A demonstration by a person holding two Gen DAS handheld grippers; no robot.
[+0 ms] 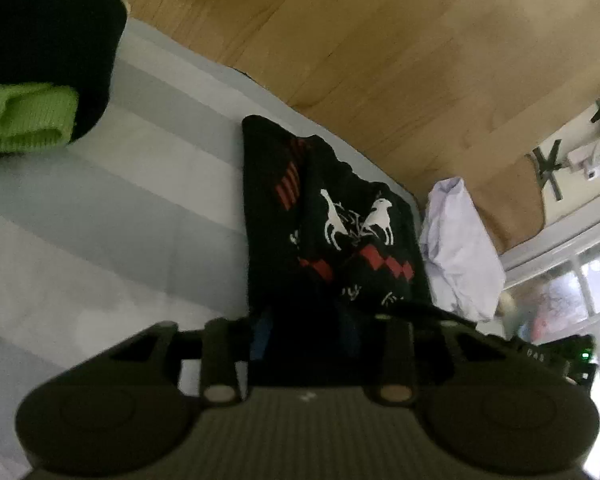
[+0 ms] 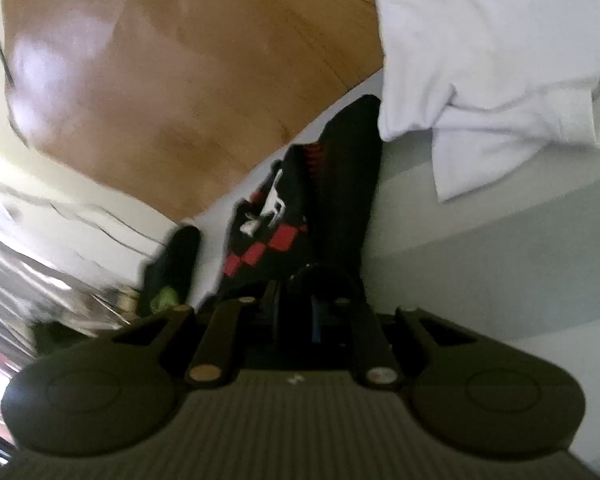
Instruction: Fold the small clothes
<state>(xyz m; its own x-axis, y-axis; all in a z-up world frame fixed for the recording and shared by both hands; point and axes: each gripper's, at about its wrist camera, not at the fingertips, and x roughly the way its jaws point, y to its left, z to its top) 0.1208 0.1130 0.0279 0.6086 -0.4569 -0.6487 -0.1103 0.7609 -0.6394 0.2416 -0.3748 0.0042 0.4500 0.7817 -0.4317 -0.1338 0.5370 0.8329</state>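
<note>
A black knit garment (image 1: 332, 232) with white animal figures and red diamonds lies on the pale striped bed surface (image 1: 100, 208). My left gripper (image 1: 304, 336) is shut on its near edge; the fingertips are buried in the dark cloth. In the right wrist view the same garment (image 2: 300, 208) runs away from my right gripper (image 2: 300, 312), which is shut on its near end. A white garment (image 2: 492, 52) lies crumpled to the right of it, and it also shows in the left wrist view (image 1: 460, 248).
A black and lime-green garment (image 1: 32, 80) lies at the far left of the bed; it also shows in the right wrist view (image 2: 168, 276). Wooden floor (image 1: 380, 40) lies beyond the bed edge. A window and white frame (image 1: 572, 240) stand at the right.
</note>
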